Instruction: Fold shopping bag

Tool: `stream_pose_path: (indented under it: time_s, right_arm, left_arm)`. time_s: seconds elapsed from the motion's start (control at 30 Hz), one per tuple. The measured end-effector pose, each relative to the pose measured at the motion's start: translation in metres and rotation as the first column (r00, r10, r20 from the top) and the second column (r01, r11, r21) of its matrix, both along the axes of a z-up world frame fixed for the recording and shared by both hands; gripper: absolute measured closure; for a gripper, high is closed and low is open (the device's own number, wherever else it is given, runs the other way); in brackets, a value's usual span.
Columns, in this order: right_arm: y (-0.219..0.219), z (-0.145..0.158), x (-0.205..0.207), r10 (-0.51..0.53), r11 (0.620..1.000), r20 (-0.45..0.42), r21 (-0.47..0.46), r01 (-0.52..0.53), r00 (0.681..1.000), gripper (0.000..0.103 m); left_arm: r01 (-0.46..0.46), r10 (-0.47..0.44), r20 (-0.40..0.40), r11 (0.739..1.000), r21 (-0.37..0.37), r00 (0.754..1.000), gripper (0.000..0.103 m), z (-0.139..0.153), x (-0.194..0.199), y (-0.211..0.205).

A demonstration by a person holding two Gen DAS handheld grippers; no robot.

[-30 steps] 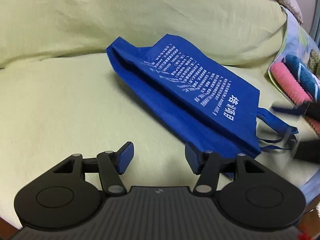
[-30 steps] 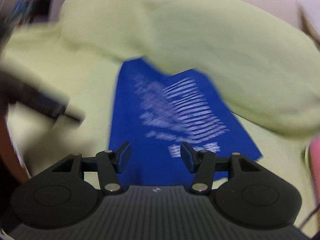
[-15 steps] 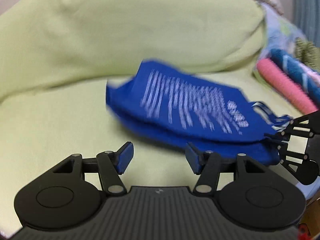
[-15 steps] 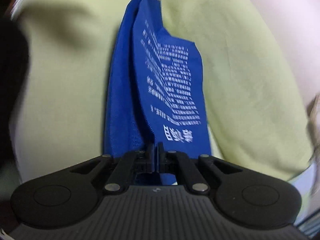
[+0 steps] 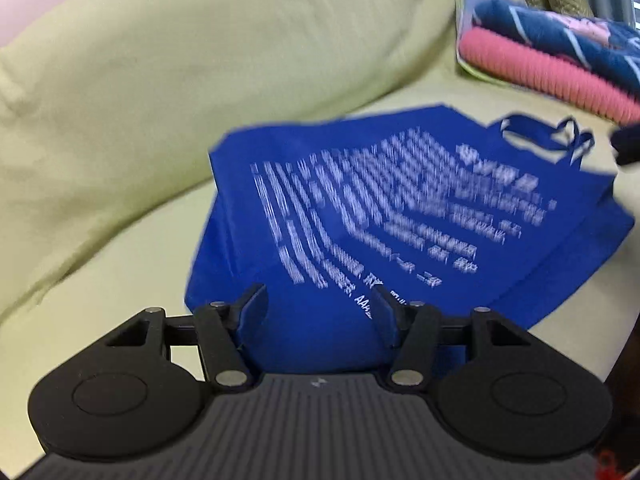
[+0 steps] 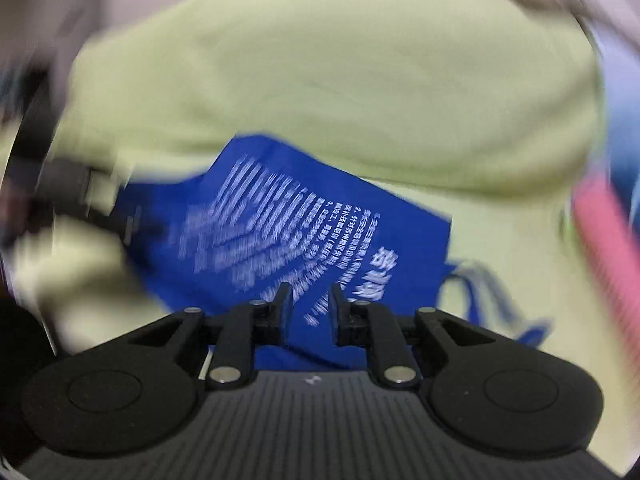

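Observation:
A blue fabric shopping bag (image 5: 400,216) with white print lies flat on a yellow-green cushion cover, its handles (image 5: 548,136) at the far right. My left gripper (image 5: 318,312) is open over the bag's near end, and nothing is pinched between its blue pads. In the right wrist view the same bag (image 6: 288,224) lies ahead with its handles (image 6: 480,292) to the right. My right gripper (image 6: 310,304) hangs just above the bag's near edge, its jaws partly open with a narrow gap. The frames are motion-blurred.
A big yellow-green cushion (image 5: 200,60) rises behind the bag. Folded pink and blue textiles (image 5: 540,64) are stacked at the right, with the pink roll (image 6: 600,220) also in the right wrist view. The blurred left gripper (image 6: 72,192) enters at that view's left.
My right gripper, shut at the bag's top edge half a second ago, has parted its jaws. The bag now lies flatter and turned. My left gripper has moved in over the bag.

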State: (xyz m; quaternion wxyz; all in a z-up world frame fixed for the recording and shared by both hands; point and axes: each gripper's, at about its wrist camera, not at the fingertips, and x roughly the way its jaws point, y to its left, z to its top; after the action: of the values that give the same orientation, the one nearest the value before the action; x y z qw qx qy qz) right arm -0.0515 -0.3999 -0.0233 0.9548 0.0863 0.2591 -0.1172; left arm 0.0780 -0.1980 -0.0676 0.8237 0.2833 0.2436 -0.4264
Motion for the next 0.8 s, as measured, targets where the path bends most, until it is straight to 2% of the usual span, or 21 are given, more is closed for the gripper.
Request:
stream_pose_path:
  time_s: [0.07, 0.13, 0.17, 0.23, 0.3, 0.37, 0.43, 0.53, 0.57, 0.63, 0.67, 0.73, 0.8]
  right_arm:
    - [-0.01, -0.031, 0.027, -0.071, 0.995, -0.058, 0.066, 0.075, 0.996, 0.09]
    - [-0.015, -0.063, 0.046, -0.119, 0.992, -0.143, 0.035, 0.125, 0.983, 0.09]
    - [-0.015, -0.072, 0.05, -0.131, 0.991, -0.156, 0.002, 0.133, 0.979, 0.089]
    - [-0.02, -0.075, 0.055, -0.135, 0.991, -0.193, -0.039, 0.13, 0.972, 0.085]
    - [-0.021, -0.065, 0.066, -0.113, 0.993, -0.245, -0.069, 0.099, 0.963, 0.077]
    - [-0.012, -0.053, 0.089, -0.026, 0.995, -0.241, -0.099, 0.002, 0.97, 0.077]
    - [0.002, -0.045, 0.13, 0.1, 0.982, -0.217, -0.135, -0.131, 0.971, 0.077]
    - [0.031, -0.025, 0.185, 0.286, 0.92, -0.175, -0.224, -0.321, 0.942, 0.077]
    - [0.039, -0.021, 0.205, 0.329, 0.897, -0.16, -0.254, -0.361, 0.931, 0.074]
    - [0.046, -0.017, 0.247, 0.35, 0.882, -0.134, -0.286, -0.375, 0.927, 0.061]
    - [0.045, -0.018, 0.268, 0.336, 0.886, -0.129, -0.292, -0.359, 0.933, 0.053]
    - [0.032, -0.029, 0.312, 0.264, 0.919, -0.165, -0.256, -0.3, 0.95, 0.053]
    - [0.014, -0.045, 0.342, 0.215, 0.954, -0.217, -0.16, -0.252, 0.952, 0.053]
  left_arm:
    - [-0.016, 0.016, -0.019, 1.0, 0.003, 1.0, 0.043, -0.01, 0.004, 0.004]
    - [-0.039, 0.04, -0.031, 0.999, 0.019, 0.999, 0.043, -0.022, 0.009, 0.007]
    - [-0.05, 0.051, -0.036, 0.998, 0.03, 0.998, 0.043, -0.029, 0.012, 0.008]
    - [-0.062, 0.063, -0.042, 0.998, 0.018, 0.997, 0.042, -0.034, 0.017, 0.015]
    - [-0.072, 0.072, -0.047, 0.997, 0.013, 0.996, 0.042, -0.034, 0.022, 0.017]
    - [-0.088, 0.088, -0.039, 0.996, 0.015, 0.995, 0.042, -0.035, 0.024, 0.015]
    - [-0.091, 0.092, -0.031, 0.996, 0.011, 0.995, 0.042, -0.036, 0.022, 0.013]
    - [-0.092, 0.092, -0.038, 0.996, -0.014, 0.995, 0.042, -0.038, 0.02, 0.013]
    - [-0.097, 0.096, -0.047, 0.995, -0.022, 0.994, 0.042, -0.038, 0.021, 0.014]
    - [-0.106, 0.103, -0.067, 0.994, -0.04, 0.992, 0.042, -0.04, 0.023, 0.015]
    - [-0.111, 0.107, -0.077, 0.993, -0.048, 0.991, 0.041, -0.04, 0.024, 0.017]
    - [-0.119, 0.112, -0.091, 0.99, -0.071, 0.989, 0.041, -0.041, 0.026, 0.023]
    - [-0.125, 0.116, -0.1, 0.988, -0.092, 0.988, 0.041, -0.043, 0.027, 0.028]
